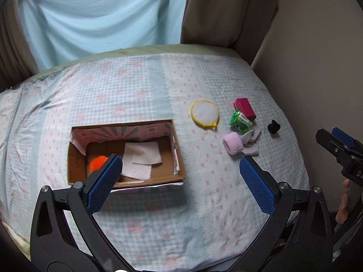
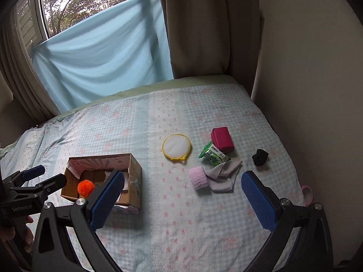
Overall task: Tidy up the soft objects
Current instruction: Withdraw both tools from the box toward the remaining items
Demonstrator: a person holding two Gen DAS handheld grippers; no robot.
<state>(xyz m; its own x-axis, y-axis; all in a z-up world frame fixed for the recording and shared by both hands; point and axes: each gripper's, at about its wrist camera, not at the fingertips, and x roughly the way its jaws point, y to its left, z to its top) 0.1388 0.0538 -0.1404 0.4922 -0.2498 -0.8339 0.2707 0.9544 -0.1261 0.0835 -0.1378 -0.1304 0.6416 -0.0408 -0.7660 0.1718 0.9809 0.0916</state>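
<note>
Pale blue-and-white checked bedspread with pink bows stretched across a bed. Behind it, a light blue sheet hung over a window showing daylit trees. Flanked by beige pleated curtains. Plain cream wall at right.

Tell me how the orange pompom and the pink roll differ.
The orange pompom is a bright fuzzy ball lying inside the box; the pink roll is a pale ribbed cylinder outside it, on the bedspread against a grey cloth. Both look soft and neither is gripped.
</note>
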